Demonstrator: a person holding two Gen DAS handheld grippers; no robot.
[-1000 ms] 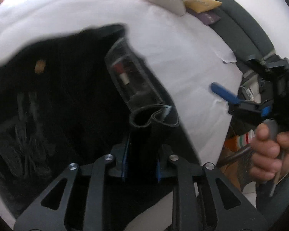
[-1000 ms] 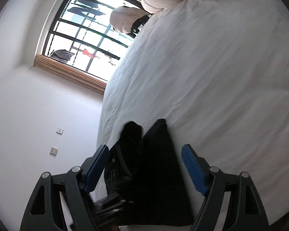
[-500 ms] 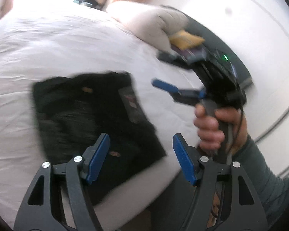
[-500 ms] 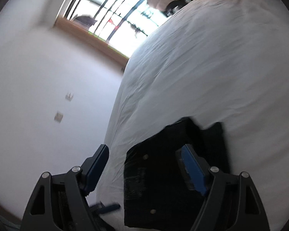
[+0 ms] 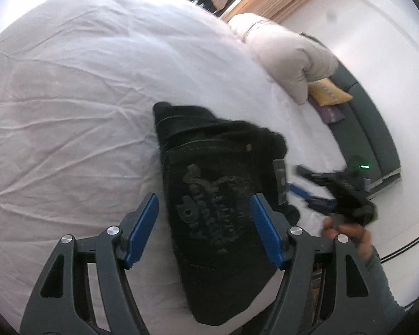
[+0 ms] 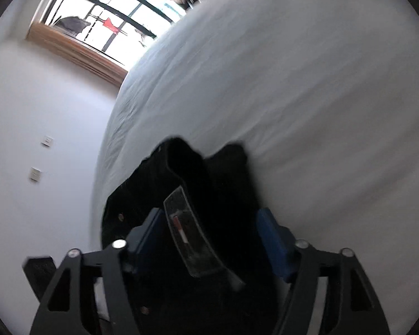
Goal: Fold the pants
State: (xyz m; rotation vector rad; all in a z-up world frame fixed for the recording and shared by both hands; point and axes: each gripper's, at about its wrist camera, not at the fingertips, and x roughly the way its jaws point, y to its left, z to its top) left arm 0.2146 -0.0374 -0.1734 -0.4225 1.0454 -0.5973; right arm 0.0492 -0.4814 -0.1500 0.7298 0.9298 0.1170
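Black pants (image 5: 218, 201) folded into a compact stack on white bed (image 5: 78, 106), near its edge. Left gripper (image 5: 204, 223) above pants, jaws apart, nothing clamped. Right gripper (image 6: 212, 240) low over pants, jaws closing, fabric and clear tag (image 6: 187, 231) between them, pads not pressing.

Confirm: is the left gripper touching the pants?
Apart. The left wrist view shows the left gripper open above the folded black pants, its blue pads clear of the fabric.
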